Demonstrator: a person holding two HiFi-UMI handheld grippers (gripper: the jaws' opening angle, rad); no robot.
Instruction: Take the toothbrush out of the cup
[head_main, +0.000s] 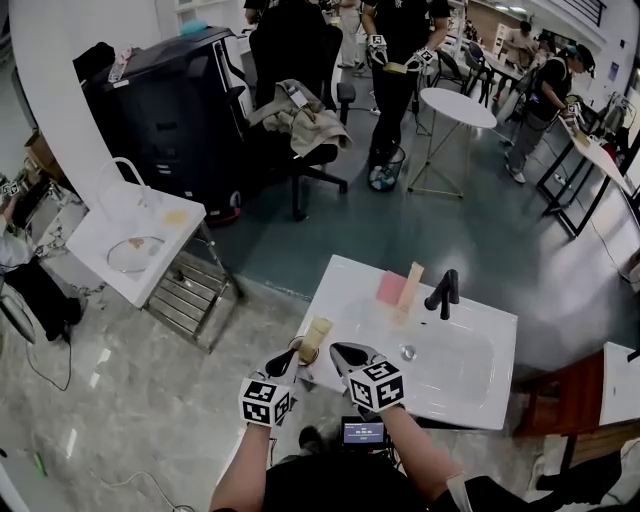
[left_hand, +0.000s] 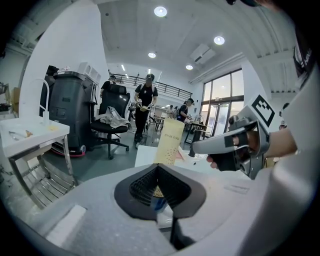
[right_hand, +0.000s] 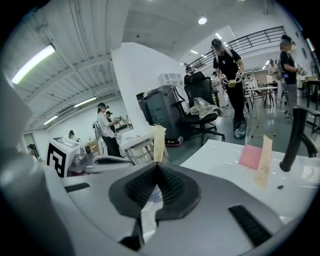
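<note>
A tall beige toothbrush packet stands upright over the near left corner of the white sink. My left gripper is shut on its lower part; in the left gripper view the toothbrush packet rises above the closed jaws. My right gripper meets it from the right, shut, with a pale strip of the packet in its jaw seam. A pink cup sits at the sink's back edge, and a second beige packet stands against it.
A black faucet stands behind the basin. A second white sink unit on a metal frame is off to the left. A black bin, an office chair, a round table and several people fill the room beyond.
</note>
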